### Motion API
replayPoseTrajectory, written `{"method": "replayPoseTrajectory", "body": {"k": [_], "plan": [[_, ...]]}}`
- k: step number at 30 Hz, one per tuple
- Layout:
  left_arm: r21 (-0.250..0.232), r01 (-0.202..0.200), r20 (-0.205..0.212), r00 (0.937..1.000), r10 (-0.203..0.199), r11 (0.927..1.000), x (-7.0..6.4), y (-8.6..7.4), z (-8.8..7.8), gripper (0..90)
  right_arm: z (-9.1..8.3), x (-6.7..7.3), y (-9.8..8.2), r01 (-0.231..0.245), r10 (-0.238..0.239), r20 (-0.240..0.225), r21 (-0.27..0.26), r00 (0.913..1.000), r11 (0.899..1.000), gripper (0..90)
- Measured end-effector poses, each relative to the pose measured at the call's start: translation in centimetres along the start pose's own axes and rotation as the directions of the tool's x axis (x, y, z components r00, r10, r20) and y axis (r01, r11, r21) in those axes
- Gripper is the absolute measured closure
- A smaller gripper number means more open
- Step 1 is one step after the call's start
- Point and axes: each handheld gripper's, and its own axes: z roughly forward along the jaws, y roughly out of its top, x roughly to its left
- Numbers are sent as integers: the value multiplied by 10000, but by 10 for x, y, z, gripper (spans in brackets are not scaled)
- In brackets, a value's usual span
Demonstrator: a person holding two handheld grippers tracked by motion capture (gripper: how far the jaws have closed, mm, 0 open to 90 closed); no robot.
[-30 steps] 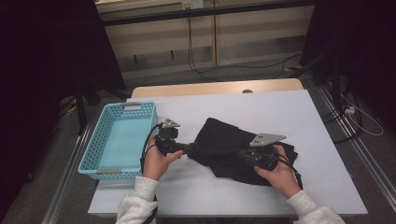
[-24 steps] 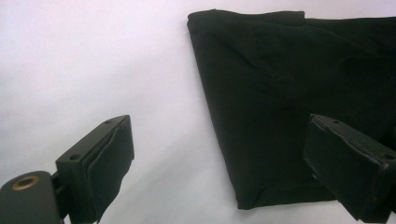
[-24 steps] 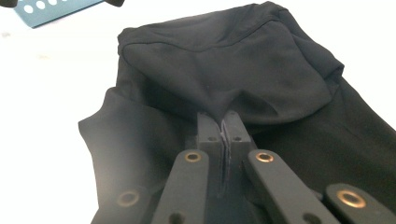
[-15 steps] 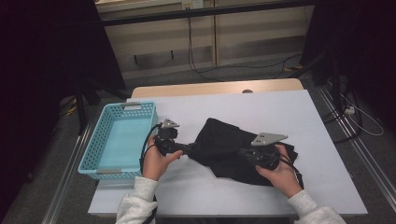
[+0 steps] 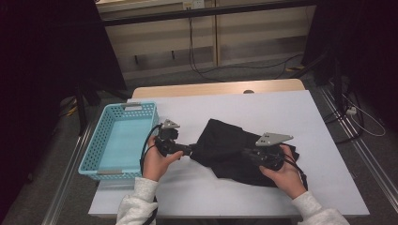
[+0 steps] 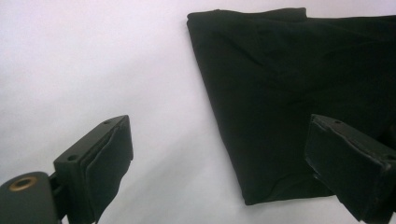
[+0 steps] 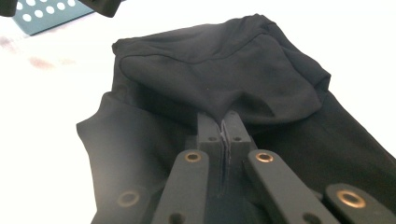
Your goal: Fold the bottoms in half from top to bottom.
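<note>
**Right jaws pinching the cloth, left jaws waiting wide: nothing is shifting**

You are holding both hands in the same places they occupied a second ago, and the black, soft, crumpled fabric garment (image 5: 237, 150) is lying just as it lay then, on the white table top (image 5: 300, 112), to the right of the light blue perforated plastic basket (image 5: 91, 157). So the change to report is really a lack of one: you are pausing mid-grip, not pulling or lifting.

Your right gripper (image 7: 219, 128) is keeping its jaws pressed together on a raised fold of the garment. In the right gripper view the cloth is peaking up out of the closed tips and draping away toward the far hem, so you are pinching a thin layer of it, not the whole bundle. In the high view that gripper (image 5: 248, 153) is sitting over the garment's right half.

Your left gripper (image 6: 219, 158) is holding its jaws wide apart and clamping nothing. One jaw is hanging over bare table and the other over the garment's near corner, with the straight folded edge running between them. In the high view it (image 5: 191, 150) is pointing at the garment's left edge, touching or just short of it; I cannot tell which.

To my eye, you are anchoring one side and lining up the second pinch. The next step would probably be closing the left jaws on that corner. Watch that they are catching every layer there, or the fold may slip open once you lift.
</note>
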Motion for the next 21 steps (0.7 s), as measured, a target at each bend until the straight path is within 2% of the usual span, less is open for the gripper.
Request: {"method": "replayPoseTrajectory", "body": {"k": [17,21], "plan": [[-30,0,41,10000,1,10000,1,-1,-2,77,0,-1,0,52,-51,-60,62,10000,10000,891],[-128,40,128,9999,-39,9999,1,-1,-5,77,1,-1,1,-10,12,-224,105,9997,9999,891]]}}
